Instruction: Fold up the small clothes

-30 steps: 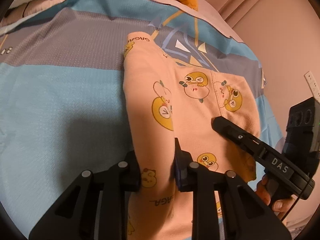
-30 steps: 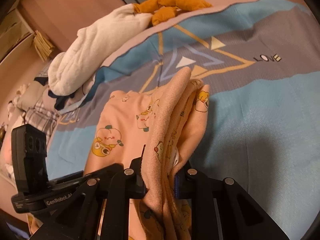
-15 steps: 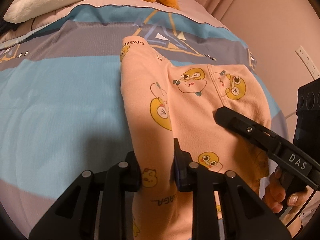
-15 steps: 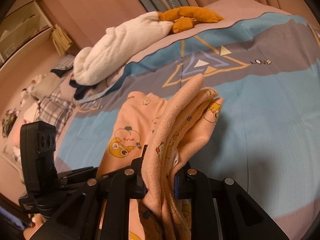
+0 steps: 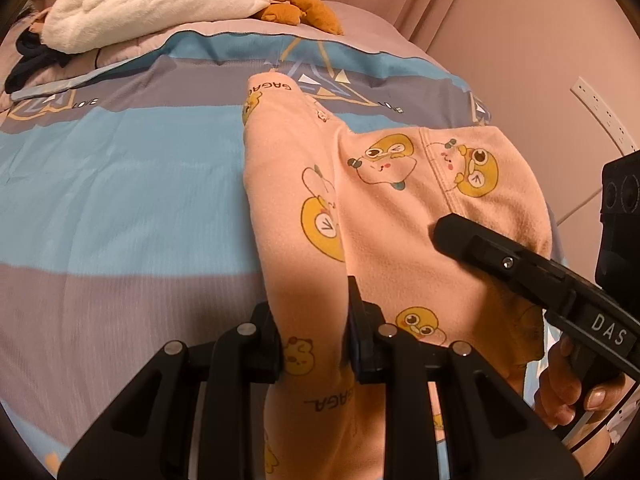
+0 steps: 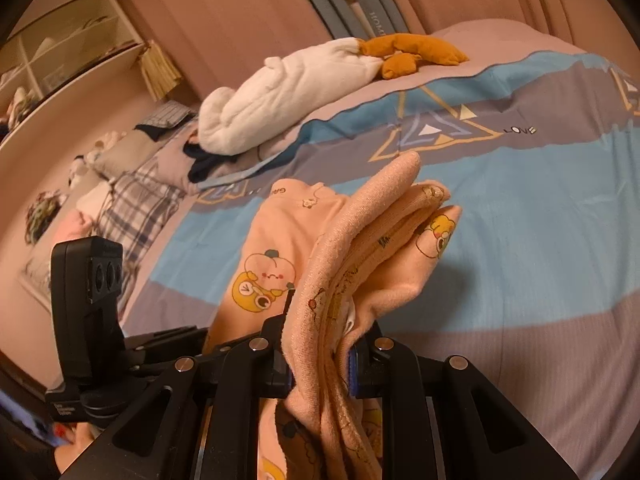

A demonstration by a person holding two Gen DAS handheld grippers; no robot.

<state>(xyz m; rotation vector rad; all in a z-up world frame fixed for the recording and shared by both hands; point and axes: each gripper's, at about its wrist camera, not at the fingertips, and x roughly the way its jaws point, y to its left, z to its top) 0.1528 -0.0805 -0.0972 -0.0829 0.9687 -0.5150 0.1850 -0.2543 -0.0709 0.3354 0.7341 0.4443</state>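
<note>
— Where's the pink garment (image 5: pixel 384 216)?
— Over the striped bedspread (image 5: pixel 120 200), bunched between both tools.
— Jaws?
— Left gripper (image 5: pixel 314 344) pinches one fold; right gripper (image 6: pixel 320 364) pinches several layers.

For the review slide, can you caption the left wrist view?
Left gripper and right gripper both pinch peach cartoon-print pants above a striped bedspread.
</note>
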